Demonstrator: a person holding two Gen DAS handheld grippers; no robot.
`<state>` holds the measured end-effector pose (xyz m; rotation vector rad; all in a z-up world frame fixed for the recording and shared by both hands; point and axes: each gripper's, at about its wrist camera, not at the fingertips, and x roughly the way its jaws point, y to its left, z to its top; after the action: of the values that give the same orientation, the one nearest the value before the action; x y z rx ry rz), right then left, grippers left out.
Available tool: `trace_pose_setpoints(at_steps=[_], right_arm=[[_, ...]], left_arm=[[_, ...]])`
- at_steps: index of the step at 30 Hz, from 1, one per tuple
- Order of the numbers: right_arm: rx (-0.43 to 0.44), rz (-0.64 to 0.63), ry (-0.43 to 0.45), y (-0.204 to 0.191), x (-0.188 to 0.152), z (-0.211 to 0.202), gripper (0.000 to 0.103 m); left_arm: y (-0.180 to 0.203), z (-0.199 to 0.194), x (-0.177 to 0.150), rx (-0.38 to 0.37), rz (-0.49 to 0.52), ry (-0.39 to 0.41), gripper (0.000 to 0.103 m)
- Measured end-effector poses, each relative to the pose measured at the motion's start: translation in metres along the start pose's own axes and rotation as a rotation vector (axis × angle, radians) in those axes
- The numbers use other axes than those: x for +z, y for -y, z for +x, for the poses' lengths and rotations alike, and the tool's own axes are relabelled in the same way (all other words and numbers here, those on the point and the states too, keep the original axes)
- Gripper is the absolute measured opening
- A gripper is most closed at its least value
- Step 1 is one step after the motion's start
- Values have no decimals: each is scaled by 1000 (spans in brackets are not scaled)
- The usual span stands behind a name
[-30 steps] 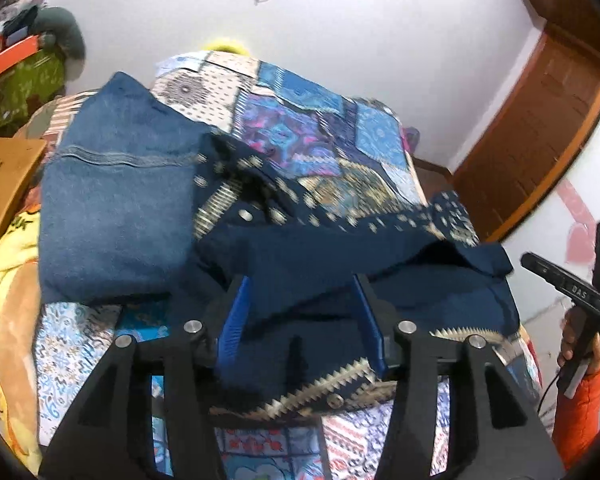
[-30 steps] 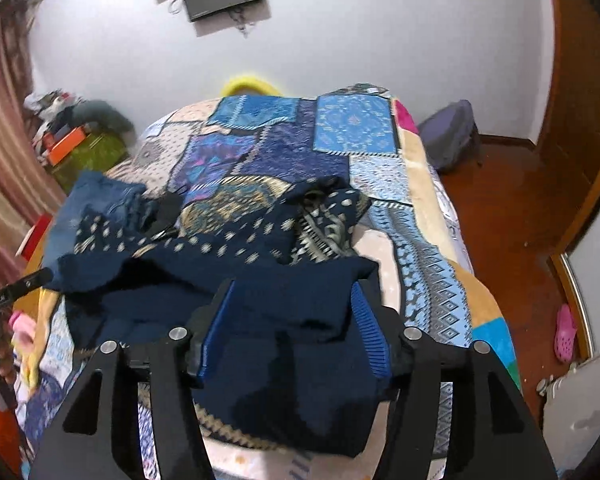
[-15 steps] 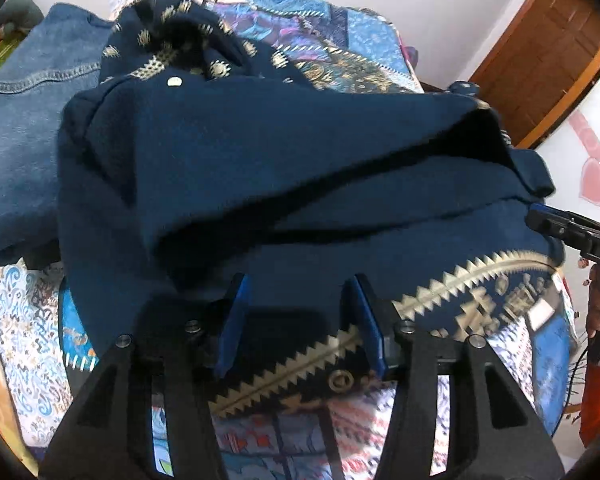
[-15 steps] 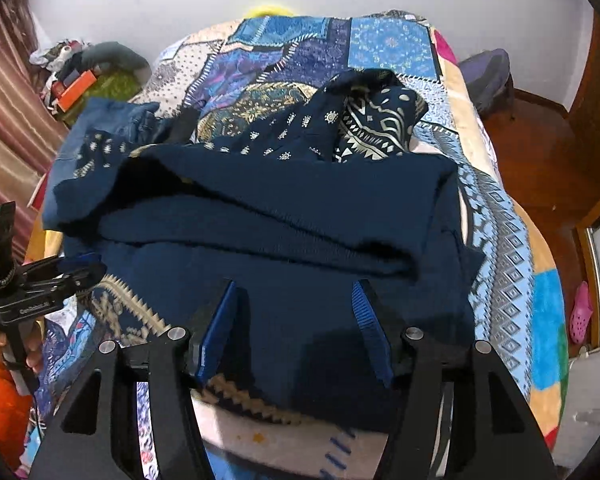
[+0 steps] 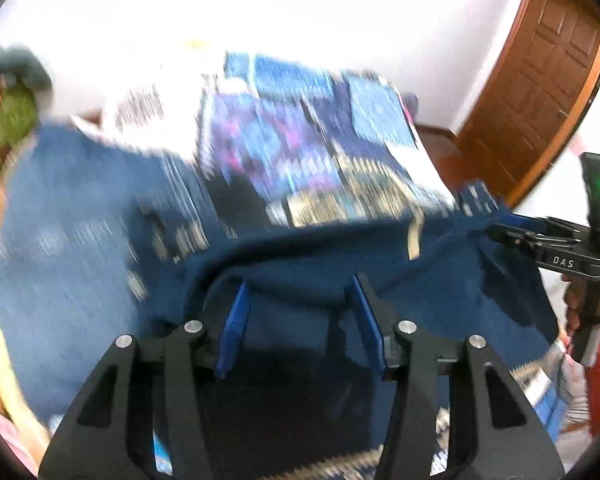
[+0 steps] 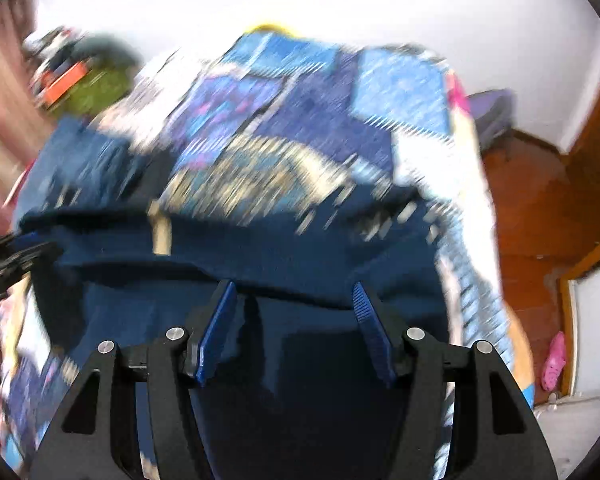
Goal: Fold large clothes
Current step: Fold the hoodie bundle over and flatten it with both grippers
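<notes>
Navy garment lies crosswise on the bedspread.

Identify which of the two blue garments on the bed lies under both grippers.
The dark navy garment with the pale patterned trim; it spreads beneath both sets of fingers. The lighter denim-blue piece sits off to the left side.

navy garment | bunched, folded over (blurred, seemingly) | on bed

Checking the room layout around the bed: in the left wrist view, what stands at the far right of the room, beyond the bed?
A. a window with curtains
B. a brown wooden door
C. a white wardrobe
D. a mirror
B: a brown panelled wooden door stands past the patchwork bedspread.
</notes>
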<state>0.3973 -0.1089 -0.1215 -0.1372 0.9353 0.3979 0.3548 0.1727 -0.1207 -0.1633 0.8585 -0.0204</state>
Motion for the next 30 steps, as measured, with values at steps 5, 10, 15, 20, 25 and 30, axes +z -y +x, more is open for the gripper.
trace_pose_setpoints(at_steps=[5,10,15,20,25,30], right_arm=[[62,45,42,1,3,-14,57],[72,-41,32,-18,-8,-27,57],[105,-83,15,-32,-23,-43,57],[121,-110,-23,-45,-46,-48,57],[111,-120,-114,-49,-75,-37,57],[87,-112,-148,-47,-102,-36,57]], left_arm=[[-10,-12,20,62,9,68,51],[-6,-21,8,51,31,58,51],[8,-26,-14,-3,30,11,52],[21,-24,-48,-48,27,-70,56],[21,-27,-83,-87,-6,-134,56],[2,-33,-112,-77,-83,-181,56]])
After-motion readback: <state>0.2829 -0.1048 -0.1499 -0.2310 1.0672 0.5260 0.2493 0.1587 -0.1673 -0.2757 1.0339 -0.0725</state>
